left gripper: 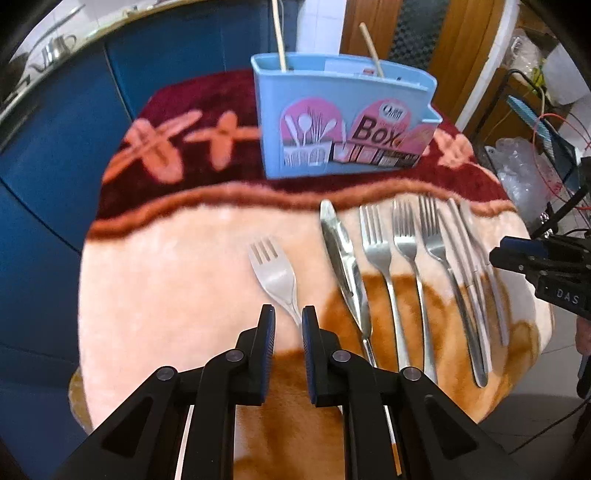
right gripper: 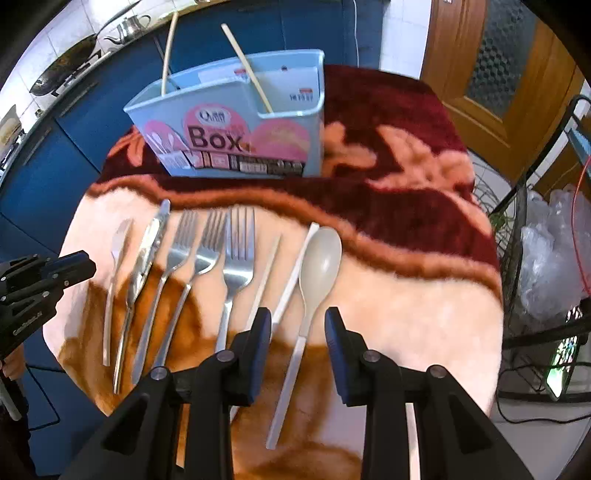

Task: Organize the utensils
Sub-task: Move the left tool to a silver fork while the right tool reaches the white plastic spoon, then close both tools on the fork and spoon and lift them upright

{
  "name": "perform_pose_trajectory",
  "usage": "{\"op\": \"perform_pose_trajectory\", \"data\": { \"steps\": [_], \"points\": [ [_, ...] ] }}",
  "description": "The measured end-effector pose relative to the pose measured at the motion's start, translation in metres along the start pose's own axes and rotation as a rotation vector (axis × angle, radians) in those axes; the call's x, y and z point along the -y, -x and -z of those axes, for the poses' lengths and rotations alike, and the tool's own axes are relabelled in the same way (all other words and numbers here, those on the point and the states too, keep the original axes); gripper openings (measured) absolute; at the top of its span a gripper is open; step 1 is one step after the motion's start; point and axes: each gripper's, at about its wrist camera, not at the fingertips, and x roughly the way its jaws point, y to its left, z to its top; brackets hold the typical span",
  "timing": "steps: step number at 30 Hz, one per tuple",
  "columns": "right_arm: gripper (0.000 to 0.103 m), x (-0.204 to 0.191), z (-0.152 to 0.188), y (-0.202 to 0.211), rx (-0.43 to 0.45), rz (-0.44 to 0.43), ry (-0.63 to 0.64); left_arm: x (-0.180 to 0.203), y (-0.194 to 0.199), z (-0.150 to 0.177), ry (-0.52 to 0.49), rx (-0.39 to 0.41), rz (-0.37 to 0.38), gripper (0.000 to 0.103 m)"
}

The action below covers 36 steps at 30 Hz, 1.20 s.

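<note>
A blue utensil box (left gripper: 343,118) stands at the back of the blanket-covered table, with two chopsticks (left gripper: 279,35) upright in it; it also shows in the right wrist view (right gripper: 236,129). My left gripper (left gripper: 288,321) is open, its fingers either side of the handle of a lone steel fork (left gripper: 275,275). To its right lie a knife (left gripper: 341,254) and several forks (left gripper: 380,254). My right gripper (right gripper: 297,325) is open over the handle of a beige spoon (right gripper: 317,266). Two pale chopsticks (right gripper: 291,273) lie just left of the spoon.
The fleece blanket (right gripper: 406,295) in peach and dark red covers a small round table. Blue cabinets (left gripper: 55,147) stand behind. A wire rack with plastic bags (right gripper: 546,258) stands at the right. A wooden door (right gripper: 498,55) is behind.
</note>
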Motion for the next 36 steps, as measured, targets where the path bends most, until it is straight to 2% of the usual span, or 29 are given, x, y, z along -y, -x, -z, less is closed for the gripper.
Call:
{"op": "perform_pose_trajectory", "data": {
  "steps": [8,13,19,28,31,33,36],
  "points": [
    [0.033,0.007,-0.003,-0.013,-0.042,0.009,-0.02,-0.003,-0.021,0.001,0.038,-0.07,0.04,0.016],
    [0.033,0.005,-0.006,-0.023,-0.063,0.0,-0.017,-0.002,-0.031,0.001,0.034,-0.102,0.029,0.027],
    [0.033,0.007,-0.009,-0.026,-0.059,-0.01,-0.007,-0.005,-0.035,0.0,0.065,-0.119,0.048,0.027],
    [0.033,0.014,-0.013,-0.034,-0.067,-0.105,-0.036,-0.001,-0.04,-0.008,0.073,-0.152,0.039,0.027],
    [0.024,0.01,-0.011,-0.032,-0.046,-0.117,-0.022,0.0,-0.041,-0.008,0.087,-0.136,0.044,0.022],
    [0.012,0.008,-0.01,-0.03,-0.04,-0.143,-0.027,0.0,-0.04,-0.007,0.084,-0.125,0.046,0.02],
    [0.011,0.007,-0.008,-0.028,-0.02,-0.144,-0.03,-0.003,-0.038,-0.005,0.084,-0.106,0.053,0.015]
  ]
}}
